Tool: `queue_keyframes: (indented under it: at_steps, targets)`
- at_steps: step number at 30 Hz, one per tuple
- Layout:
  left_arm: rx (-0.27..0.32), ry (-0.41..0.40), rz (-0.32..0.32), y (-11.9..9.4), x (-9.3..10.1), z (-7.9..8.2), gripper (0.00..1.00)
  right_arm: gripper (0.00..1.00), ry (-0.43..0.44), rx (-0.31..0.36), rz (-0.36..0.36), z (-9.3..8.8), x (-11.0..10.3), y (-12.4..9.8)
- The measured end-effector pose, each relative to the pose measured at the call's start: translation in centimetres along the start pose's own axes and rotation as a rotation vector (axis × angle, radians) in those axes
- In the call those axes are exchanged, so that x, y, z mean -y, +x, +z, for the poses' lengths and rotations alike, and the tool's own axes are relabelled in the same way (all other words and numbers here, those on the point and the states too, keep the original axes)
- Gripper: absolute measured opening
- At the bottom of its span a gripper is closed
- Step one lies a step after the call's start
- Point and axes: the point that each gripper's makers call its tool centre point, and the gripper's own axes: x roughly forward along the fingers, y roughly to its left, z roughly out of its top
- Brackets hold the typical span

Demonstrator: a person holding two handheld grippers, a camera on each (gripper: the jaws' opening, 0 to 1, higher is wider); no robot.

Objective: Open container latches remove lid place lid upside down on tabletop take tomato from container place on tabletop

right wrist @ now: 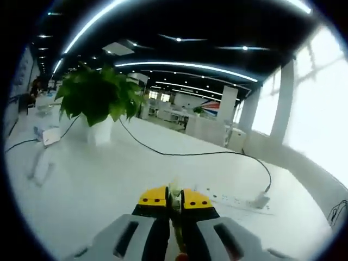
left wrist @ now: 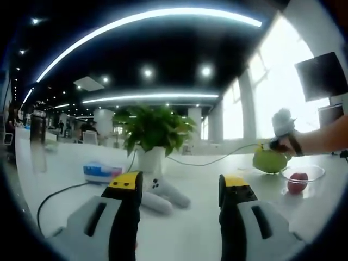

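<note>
My right gripper (right wrist: 175, 200) pinches the green lid (left wrist: 270, 161) just beside the tomato (left wrist: 297, 182), while my open left gripper (left wrist: 182, 187) hangs well apart.

Both views low over the tabletop (left wrist: 190, 228), sharing potted plant (left wrist: 154, 130).

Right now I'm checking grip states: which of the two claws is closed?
The right claw: its yellow-tipped jaws are pressed nearly together on something thin and pale. The left claw stands wide open over the white tabletop.
</note>
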Motion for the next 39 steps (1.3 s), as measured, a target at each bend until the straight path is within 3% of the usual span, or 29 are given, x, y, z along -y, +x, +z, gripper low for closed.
queue_keyframes:
  at_steps: [4, 16, 19, 30, 39]
  targets:
    - [0.003, 0.002, 0.007, -0.2, -0.3, 0.2, 0.51, 0.05, -0.018, -0.029, 0.027, -0.8, -1.4, 0.2]
    - [0.006, 0.005, 0.026, -0.5, -1.7, -0.2, 0.51, 0.14, 0.042, -0.075, 0.111, -2.2, -4.9, 0.8]
    - [0.009, 0.005, 0.03, -0.6, -1.9, -0.1, 0.51, 0.17, 0.096, -0.056, 0.131, -1.5, -5.3, 0.5]
    - [0.02, 0.0, 0.019, -0.6, -1.2, 0.3, 0.51, 0.22, 0.168, 0.06, 0.178, 2.6, -5.0, -2.5]
    - [0.029, 0.001, -0.013, 0.2, 0.5, 0.9, 0.51, 0.26, 0.172, 0.166, 0.157, 5.3, -2.1, -5.6]
